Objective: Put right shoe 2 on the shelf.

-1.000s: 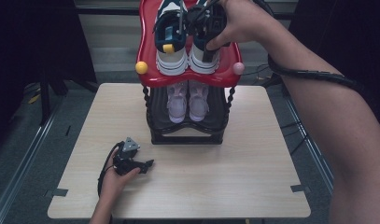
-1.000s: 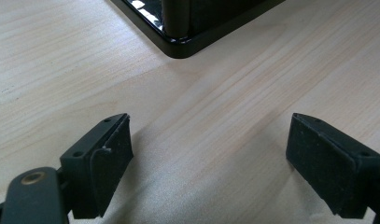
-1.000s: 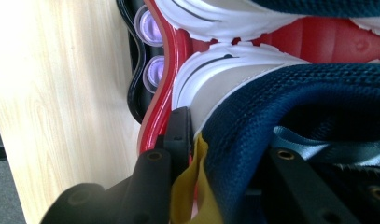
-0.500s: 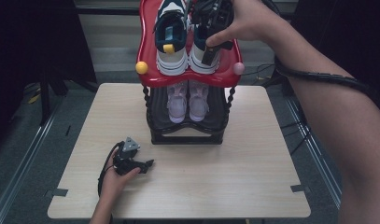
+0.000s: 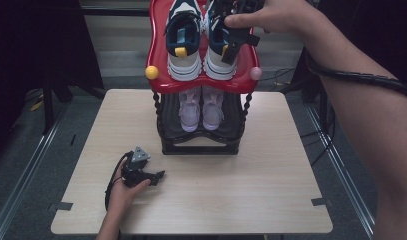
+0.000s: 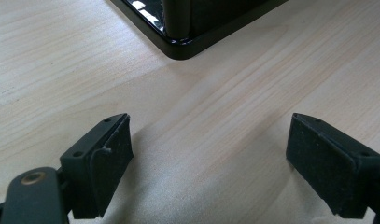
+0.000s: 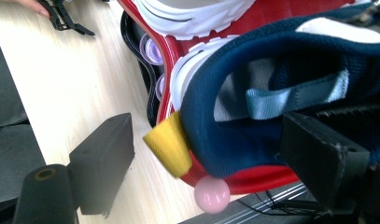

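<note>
Second navy sneaker [image 5: 218, 42] set on red rack top [image 5: 158, 45] beside its mate [image 5: 183, 40]; right gripper [image 5: 230, 42] fingers just spread, releasing heel. Left gripper [image 5: 150, 176] idle, fingers apart, before rack. Withdrawal left.

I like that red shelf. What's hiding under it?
Under the red shelf sits a pair of pale pink shoes on the black shelf. Only their heel ends show; the red shelf covers their toes.
</note>
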The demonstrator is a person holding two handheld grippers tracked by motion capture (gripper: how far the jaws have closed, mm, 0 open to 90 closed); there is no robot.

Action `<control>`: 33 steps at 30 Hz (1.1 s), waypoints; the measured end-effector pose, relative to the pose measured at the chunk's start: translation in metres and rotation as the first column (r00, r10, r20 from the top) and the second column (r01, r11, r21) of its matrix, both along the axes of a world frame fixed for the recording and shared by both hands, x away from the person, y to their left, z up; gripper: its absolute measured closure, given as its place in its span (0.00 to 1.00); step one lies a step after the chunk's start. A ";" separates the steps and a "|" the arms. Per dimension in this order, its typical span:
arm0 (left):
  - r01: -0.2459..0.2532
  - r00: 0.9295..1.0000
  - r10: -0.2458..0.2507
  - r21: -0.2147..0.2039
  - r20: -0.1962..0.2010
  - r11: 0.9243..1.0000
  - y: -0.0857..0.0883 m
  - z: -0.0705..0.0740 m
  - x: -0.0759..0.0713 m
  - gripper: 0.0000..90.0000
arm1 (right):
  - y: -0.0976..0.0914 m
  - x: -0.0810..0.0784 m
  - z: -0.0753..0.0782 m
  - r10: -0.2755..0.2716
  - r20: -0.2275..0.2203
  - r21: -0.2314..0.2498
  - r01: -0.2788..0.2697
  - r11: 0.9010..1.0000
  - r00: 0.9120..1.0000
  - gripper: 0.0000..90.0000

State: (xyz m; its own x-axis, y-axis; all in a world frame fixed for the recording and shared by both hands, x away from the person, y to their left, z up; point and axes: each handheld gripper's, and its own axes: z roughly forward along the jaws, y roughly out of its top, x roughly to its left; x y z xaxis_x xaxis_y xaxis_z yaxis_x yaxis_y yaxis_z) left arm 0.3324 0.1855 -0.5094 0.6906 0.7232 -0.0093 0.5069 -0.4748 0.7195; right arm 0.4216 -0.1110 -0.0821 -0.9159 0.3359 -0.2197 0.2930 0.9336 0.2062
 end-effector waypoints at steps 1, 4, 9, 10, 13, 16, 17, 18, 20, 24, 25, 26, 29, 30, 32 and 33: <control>0.000 1.000 0.000 0.000 0.000 1.000 0.000 0.000 0.000 0.15 | -0.001 -0.001 0.001 -0.005 0.002 0.002 0.005 1.000 1.000 0.19; 0.000 1.000 0.000 0.000 0.000 1.000 0.000 0.000 0.000 0.15 | -0.006 -0.002 0.007 -0.014 0.005 -0.002 0.014 1.000 1.000 0.18; 0.000 1.000 0.000 0.000 0.000 1.000 0.000 0.000 0.000 0.15 | -0.015 -0.005 0.010 -0.032 -0.011 -0.019 0.032 0.999 0.999 0.18; 0.000 1.000 0.000 0.001 0.000 1.000 0.000 0.000 0.000 0.15 | -0.016 -0.005 0.011 -0.037 -0.016 -0.026 0.036 0.999 0.999 0.18; 0.001 1.000 -0.001 0.001 0.001 1.000 0.000 0.000 0.000 0.15 | -0.020 -0.008 0.012 -0.035 -0.013 -0.020 0.035 0.999 0.999 0.18; 0.000 1.000 0.000 0.001 0.000 1.000 0.000 0.000 0.000 0.15 | -0.024 -0.011 0.010 -0.043 -0.031 -0.041 0.041 0.998 0.999 0.18; 0.000 1.000 0.000 0.001 0.000 1.000 0.000 0.000 0.000 0.15 | -0.025 -0.012 0.010 -0.044 -0.041 -0.049 0.042 0.998 0.998 0.18; 0.001 1.000 -0.001 0.001 0.000 1.000 0.000 0.000 0.000 0.15 | -0.026 -0.013 0.009 -0.042 -0.043 -0.048 0.040 0.998 0.998 0.18; -0.001 1.000 0.001 -0.009 -0.003 1.000 0.000 0.000 0.001 0.15 | -0.028 -0.015 0.008 -0.039 -0.054 -0.048 0.037 0.998 0.998 0.18; -0.003 1.000 0.003 -0.011 -0.003 1.000 -0.001 -0.001 0.001 0.15 | -0.029 -0.019 0.006 -0.040 -0.064 -0.042 0.037 0.998 0.997 0.19; -0.003 1.000 0.003 -0.012 -0.003 1.000 0.000 -0.001 0.001 0.15 | -0.029 -0.020 0.006 -0.038 -0.072 -0.045 0.035 0.998 0.997 0.19; -0.002 1.000 0.002 -0.011 -0.002 1.000 0.000 -0.001 0.001 0.15 | -0.029 -0.022 0.005 -0.036 -0.076 -0.047 0.032 0.998 0.996 0.19; 0.000 1.000 0.000 -0.009 -0.003 1.000 0.000 0.000 0.001 0.15 | -0.029 -0.025 0.000 -0.035 -0.089 -0.055 0.030 0.998 0.995 0.19; -0.001 1.000 0.001 -0.009 -0.003 1.000 0.000 0.000 0.001 0.15 | -0.029 -0.026 -0.001 -0.033 -0.095 -0.058 0.027 0.998 0.995 0.19; -0.002 1.000 0.002 -0.012 -0.003 1.000 0.000 -0.001 0.001 0.15 | -0.028 -0.027 -0.005 -0.031 -0.099 -0.063 0.025 0.998 0.995 0.19; 0.000 1.000 0.000 -0.009 -0.003 1.000 0.000 0.000 0.001 0.15 | -0.029 -0.028 -0.007 -0.031 -0.104 -0.061 0.025 0.998 0.994 0.19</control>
